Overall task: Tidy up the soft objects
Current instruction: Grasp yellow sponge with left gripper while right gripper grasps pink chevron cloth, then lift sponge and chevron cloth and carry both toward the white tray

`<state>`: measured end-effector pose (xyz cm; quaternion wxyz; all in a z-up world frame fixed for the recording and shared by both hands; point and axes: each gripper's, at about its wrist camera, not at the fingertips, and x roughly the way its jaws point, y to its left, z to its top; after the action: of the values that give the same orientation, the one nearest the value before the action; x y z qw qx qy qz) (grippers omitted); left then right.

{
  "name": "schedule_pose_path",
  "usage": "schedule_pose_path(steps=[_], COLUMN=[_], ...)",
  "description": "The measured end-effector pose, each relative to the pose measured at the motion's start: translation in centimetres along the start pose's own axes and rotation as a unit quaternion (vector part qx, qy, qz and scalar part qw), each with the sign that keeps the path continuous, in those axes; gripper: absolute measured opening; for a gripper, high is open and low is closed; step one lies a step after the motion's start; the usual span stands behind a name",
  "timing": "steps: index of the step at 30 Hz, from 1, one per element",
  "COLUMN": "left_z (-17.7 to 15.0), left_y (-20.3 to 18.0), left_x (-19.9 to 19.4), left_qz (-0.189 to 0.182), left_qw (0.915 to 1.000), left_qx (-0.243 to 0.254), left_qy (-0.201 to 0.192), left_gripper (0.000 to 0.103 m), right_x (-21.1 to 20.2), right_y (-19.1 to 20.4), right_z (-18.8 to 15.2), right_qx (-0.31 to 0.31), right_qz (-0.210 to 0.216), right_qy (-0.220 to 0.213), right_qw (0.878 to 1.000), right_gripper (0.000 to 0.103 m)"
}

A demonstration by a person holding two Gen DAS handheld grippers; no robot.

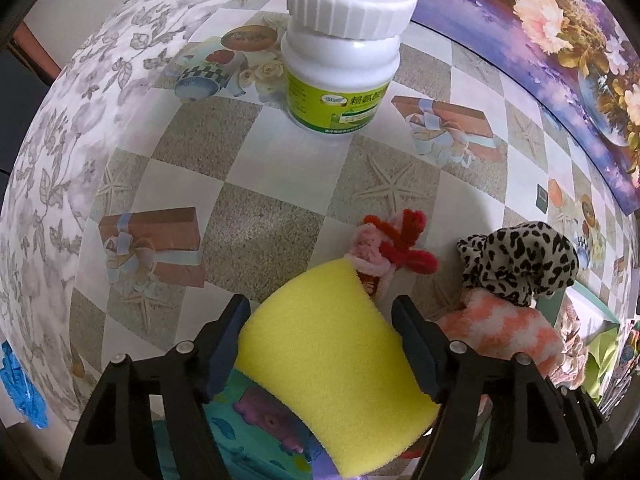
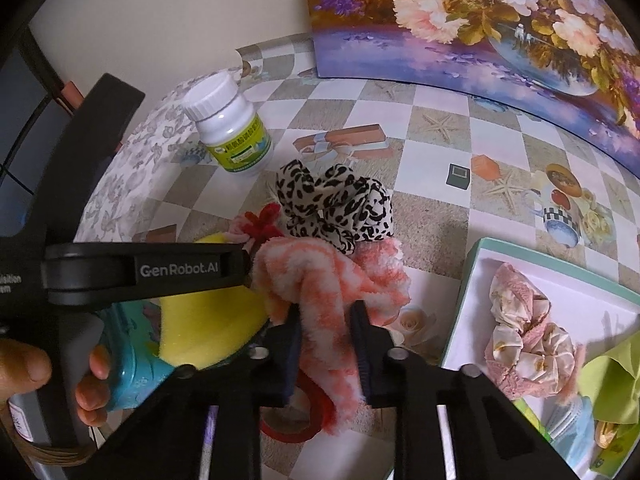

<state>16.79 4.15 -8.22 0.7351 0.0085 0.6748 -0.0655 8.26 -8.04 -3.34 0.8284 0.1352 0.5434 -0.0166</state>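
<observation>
Fluffy orange-and-white cloth [image 2: 320, 292] pinched between narrow right gripper [image 2: 326, 336] fingers; yellow sponge [image 1: 332, 356] between wide left gripper [image 1: 320, 344] fingers.

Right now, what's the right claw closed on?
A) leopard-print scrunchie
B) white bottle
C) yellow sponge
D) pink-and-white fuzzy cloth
D: in the right wrist view the right claw pinches the pink-and-white fuzzy cloth between its pads, while the yellow sponge sits between the left claw's fingers.
</observation>
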Motion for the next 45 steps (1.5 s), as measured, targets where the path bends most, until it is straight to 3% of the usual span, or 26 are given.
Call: schedule_pose_path(steps=[8,14,31,45], left_z=[0.0,0.3,0.1,-0.6], left_y=[0.8,1.5,3.1,3.7], left_x=[-1.5,-3.7,-11.1,-14.8], left_qz=[-0.005,-0.01,-0.03,-0.038], left_qw=[0.9999,0.9994,0.9914,0.984], left_qx=[-0.001,-0.005,-0.024,-0.028], left_qy=[-0.012,-0.034,-0.125,-0.172], left_gripper=[0.069,0.069,0.069,0.069], right_x=[-0.6,-1.7,-8.3,-15.6], right_y=[-0.1,-0.2,0.0,0.6], right_z=[0.1,0.4,1.8,2.4], right_qx=[0.003,0.008,0.007,0.0], right_qz=[0.005,0.011,0.019,0.029], right_qy=[-0.006,-0.02,-0.102,-0.194], right_qw=[1.0,1.0,0.995,0.98], right_gripper=[0.008,0.007,0.004,0.004])
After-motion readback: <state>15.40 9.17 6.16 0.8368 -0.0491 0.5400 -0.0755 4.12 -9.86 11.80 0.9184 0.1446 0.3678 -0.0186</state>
